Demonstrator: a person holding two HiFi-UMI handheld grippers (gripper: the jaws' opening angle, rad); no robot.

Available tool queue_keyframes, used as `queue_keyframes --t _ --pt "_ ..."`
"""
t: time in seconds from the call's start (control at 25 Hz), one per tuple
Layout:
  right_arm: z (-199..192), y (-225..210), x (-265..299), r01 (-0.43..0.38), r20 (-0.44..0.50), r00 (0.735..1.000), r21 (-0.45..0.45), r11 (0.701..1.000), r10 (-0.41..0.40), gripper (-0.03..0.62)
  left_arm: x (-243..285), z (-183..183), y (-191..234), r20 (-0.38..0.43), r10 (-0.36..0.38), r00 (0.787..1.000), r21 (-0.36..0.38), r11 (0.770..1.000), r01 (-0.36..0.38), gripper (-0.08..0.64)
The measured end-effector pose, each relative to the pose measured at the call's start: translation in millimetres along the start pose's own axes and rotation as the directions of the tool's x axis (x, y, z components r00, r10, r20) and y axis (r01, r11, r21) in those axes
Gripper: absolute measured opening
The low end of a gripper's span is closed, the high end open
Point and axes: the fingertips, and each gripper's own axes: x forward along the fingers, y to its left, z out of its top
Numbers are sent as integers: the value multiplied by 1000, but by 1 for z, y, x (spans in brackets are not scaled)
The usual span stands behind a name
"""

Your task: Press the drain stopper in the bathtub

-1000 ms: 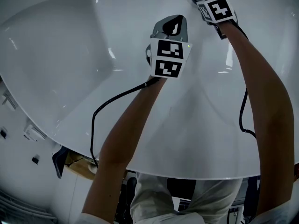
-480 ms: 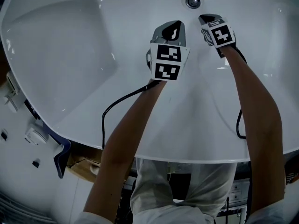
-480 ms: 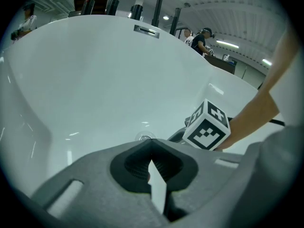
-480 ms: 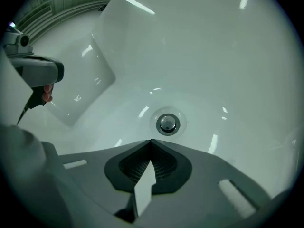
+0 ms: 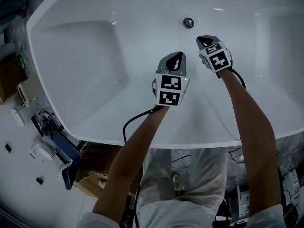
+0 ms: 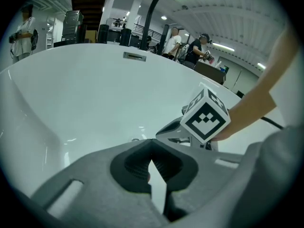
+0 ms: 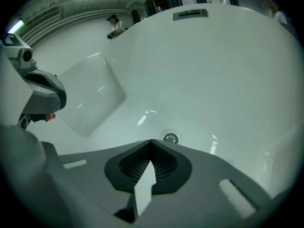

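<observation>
Bathtub [image 5: 95, 56]: white, one; drain stopper [image 5: 188, 23]: round, metal, set in the tub floor, nothing touching it. Right tongs [image 5: 203, 40]: closed tip to tip, nothing between them; held over the basin near the drain stopper, pointing toward it, apart from it. Left tongs [image 5: 177, 56]: closed likewise, empty; farther from the drain stopper, on the person's side of it. Overflow slot [image 7: 190, 14]: on the tub wall beyond the drain stopper.

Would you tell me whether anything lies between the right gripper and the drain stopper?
Nothing visible does: only bare bathtub floor separates the right gripper from the drain stopper, which lies just ahead of its shut, empty jaws.
</observation>
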Motion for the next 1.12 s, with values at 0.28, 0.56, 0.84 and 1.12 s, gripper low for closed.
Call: queue_keyframes --t 0.28,0.56,0.84,1.12 --pt "27 29 -78 -20 50 999 88 996 15 -5 -72 24 -28 1 -20 1000 -1 1000 20 2" --pt "41 60 -149 2 30 1000 91 996 -4 -3 -143 49 -38 -6 -6 1000 -7 1000 6 2" --pt "49 116 -225 -10 75 997 163 987 -2 -3 -216 81 -54 28 -46 999 11 999 46 2" --pt "86 172 -298 -29 180 984 211 977 -10 -4 -292 102 -69 59 -108 992 18 994 107 2"
